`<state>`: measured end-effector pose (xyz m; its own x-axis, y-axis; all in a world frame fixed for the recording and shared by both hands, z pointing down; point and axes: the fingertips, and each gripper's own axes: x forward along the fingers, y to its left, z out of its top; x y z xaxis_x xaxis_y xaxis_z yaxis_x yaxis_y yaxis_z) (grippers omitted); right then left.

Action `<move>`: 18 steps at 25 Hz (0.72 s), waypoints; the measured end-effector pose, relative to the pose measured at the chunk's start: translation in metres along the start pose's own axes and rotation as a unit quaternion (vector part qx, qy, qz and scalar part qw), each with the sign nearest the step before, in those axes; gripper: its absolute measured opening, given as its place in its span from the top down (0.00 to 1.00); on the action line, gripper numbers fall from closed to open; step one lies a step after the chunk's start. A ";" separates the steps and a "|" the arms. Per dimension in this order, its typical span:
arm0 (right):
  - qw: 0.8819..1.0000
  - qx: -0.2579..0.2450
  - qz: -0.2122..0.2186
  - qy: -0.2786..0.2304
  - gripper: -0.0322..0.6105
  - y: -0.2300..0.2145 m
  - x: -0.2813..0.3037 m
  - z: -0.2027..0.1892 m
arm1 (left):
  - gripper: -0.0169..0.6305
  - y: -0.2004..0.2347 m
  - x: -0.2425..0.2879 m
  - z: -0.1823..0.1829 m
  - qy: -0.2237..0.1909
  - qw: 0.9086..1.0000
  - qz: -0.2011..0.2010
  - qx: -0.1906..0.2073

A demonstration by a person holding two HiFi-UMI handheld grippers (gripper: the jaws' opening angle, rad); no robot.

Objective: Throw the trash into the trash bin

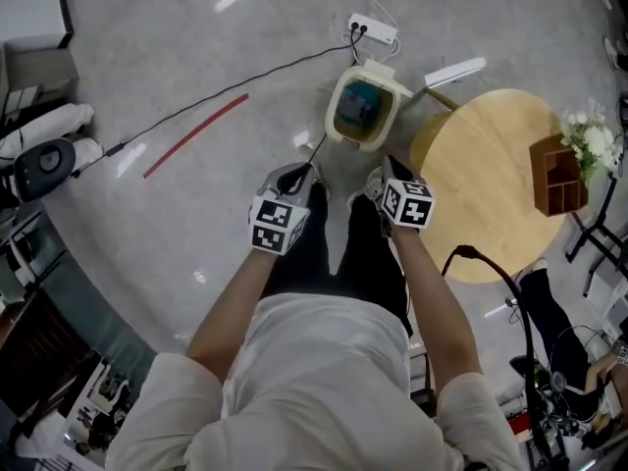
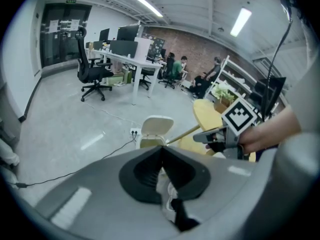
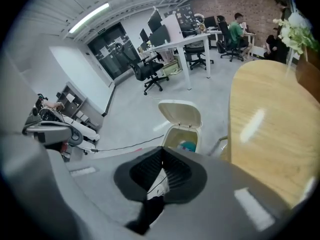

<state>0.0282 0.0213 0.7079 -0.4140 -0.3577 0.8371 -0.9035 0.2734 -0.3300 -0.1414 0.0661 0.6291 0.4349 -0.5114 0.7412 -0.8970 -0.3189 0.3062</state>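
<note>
The cream trash bin (image 1: 336, 118) stands on the floor with its lid (image 1: 389, 73) flipped back, just ahead of my feet. Blue trash (image 1: 360, 106) lies inside it. My left gripper (image 1: 294, 173) hovers short of the bin on its near left, jaws closed together with nothing between them. My right gripper (image 1: 386, 168) hangs short of the bin on its near right, also shut and empty. The right gripper view looks down at the open bin (image 3: 174, 132) and the blue trash (image 3: 188, 146). In the left gripper view the bin (image 2: 150, 142) sits beyond the shut jaws.
A round wooden table (image 1: 491, 175) stands right of the bin, carrying a wooden box (image 1: 557, 177) with white flowers. A power strip (image 1: 373, 29) and its cable lie behind the bin, with a red floor stripe (image 1: 196, 133) to the left. Office desks and chairs (image 2: 92, 74) stand farther off.
</note>
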 end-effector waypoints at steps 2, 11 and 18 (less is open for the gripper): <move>1.000 -0.004 0.004 -0.003 0.95 0.004 -0.013 0.004 | 0.97 -0.005 -0.007 0.004 -0.001 1.000 -0.002 0.002; 0.999 -0.019 0.028 -0.021 0.95 0.022 -0.070 0.014 | 0.97 -0.036 -0.040 0.027 -0.004 1.000 -0.017 0.018; 0.998 -0.033 0.042 -0.044 0.95 0.039 -0.114 0.020 | 0.97 -0.054 -0.066 0.046 -0.015 0.999 -0.026 0.036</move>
<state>0.0386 0.0553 0.5909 -0.4996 -0.4077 0.7643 -0.8567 0.3635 -0.3661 -0.1178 0.0807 0.5364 0.4833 -0.5165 0.7069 -0.8659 -0.4012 0.2989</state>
